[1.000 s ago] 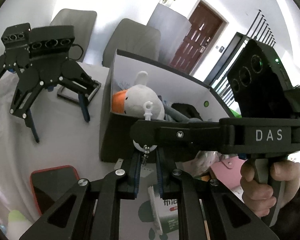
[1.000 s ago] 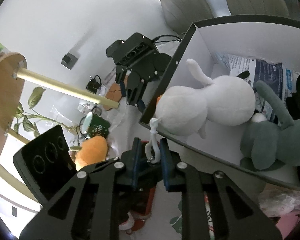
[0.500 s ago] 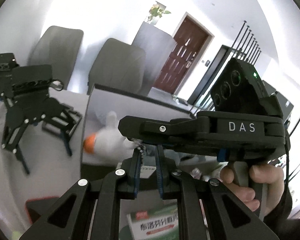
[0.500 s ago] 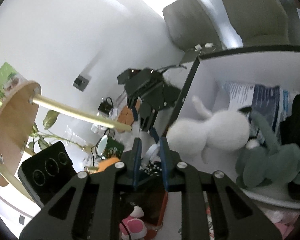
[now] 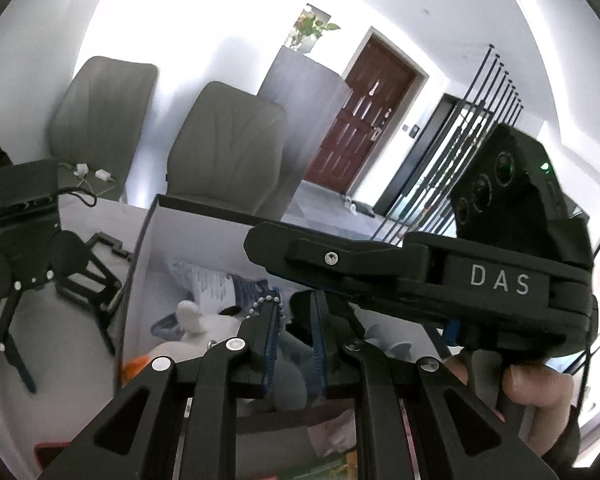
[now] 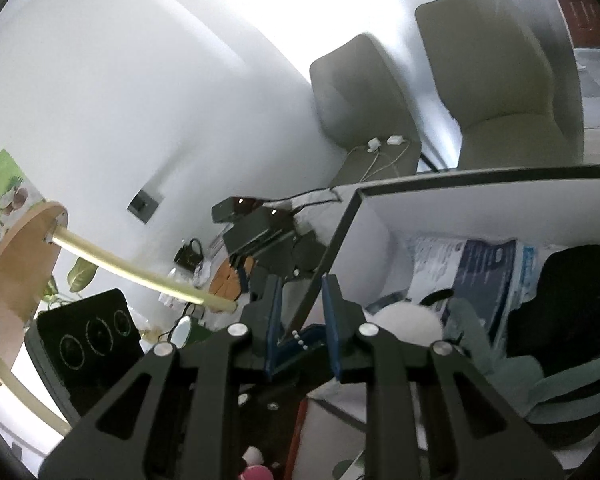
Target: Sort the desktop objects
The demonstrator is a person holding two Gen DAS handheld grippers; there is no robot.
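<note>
**A:** Where is the white plush toy [image 6: 408, 318] from the grippers?

**B:** It lies in the open box [image 6: 342, 236], against the near corner, beside a grey-green plush [image 6: 560, 376]. From the right gripper [image 6: 302, 312] it sits ahead, lower and to the right. The box's corner edge shows through the gap between that gripper's fingers.

**A:** And the left one?

**B:** The left gripper [image 5: 295, 320] points down into the same corner, with the toy below and to the left of its tips. The right gripper crosses just above it, so the two are stacked closely over the box.

**A:** Is either holding anything?

**B:** The left is as narrow as it goes. The toy's ball chain [image 5: 265, 302] curls over the tip of its left finger, but I cannot tell whether it is pinched. The right gripper's jaws have just been opening to a slim gap. A few beads lie low between its fingers, and nothing is pressed between the pads.

**A:** So what does the next move depend on?

**B:** I'd say the chain. It runs from the left finger down towards the toy, so that gripper needs to let it slip off before pulling back.
</note>
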